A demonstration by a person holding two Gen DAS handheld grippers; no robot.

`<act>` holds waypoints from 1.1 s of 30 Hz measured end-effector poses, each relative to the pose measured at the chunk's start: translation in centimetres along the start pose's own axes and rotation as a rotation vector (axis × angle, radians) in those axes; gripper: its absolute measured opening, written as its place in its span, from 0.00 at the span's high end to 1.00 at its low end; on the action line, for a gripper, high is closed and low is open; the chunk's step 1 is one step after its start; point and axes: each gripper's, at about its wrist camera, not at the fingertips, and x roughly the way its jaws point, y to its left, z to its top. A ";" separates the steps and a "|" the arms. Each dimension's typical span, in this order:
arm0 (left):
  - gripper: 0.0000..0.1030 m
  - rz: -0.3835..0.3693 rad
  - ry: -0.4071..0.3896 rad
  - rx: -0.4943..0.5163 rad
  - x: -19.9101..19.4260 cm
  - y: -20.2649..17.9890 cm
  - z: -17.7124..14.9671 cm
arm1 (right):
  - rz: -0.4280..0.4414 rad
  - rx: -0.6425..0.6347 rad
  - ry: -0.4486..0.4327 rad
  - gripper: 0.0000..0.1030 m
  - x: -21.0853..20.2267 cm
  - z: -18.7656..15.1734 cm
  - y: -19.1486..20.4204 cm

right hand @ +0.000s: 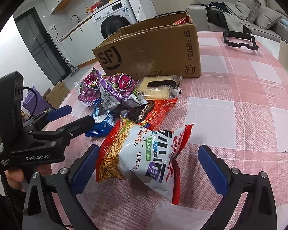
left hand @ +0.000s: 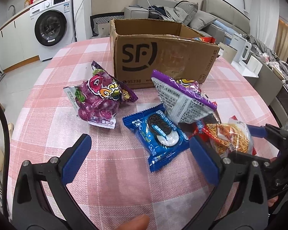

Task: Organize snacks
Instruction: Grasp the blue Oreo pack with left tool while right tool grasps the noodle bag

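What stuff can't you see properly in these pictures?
- Inside of the cardboard box: both views, its front wall hides nearly everything; only a red packet peeks over the rim.
- Blue cookie packet: right wrist view, the left hand-held gripper and purple candy bags cover most of it.
- Noodle snack bag: left wrist view, partly behind the left hand-held gripper's finger.
- Small print on the purple wrapper: too small to read.

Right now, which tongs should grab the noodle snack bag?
Right. The right tongs are open and already straddle the noodle snack bag; the left tongs are open beside the blue cookie pack.
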 end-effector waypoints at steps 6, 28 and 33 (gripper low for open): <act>0.01 -0.001 0.009 -0.002 0.4 -0.3 0.0 | 0.003 -0.015 0.012 0.00 0.2 -0.1 0.2; 0.01 0.002 0.057 -0.028 3.9 -0.4 1.0 | -0.012 0.002 -0.025 0.00 -0.9 -0.3 -1.4; 0.01 0.002 0.065 -0.039 4.9 -0.2 1.4 | 0.013 0.017 -0.020 0.00 -1.0 -0.3 -1.9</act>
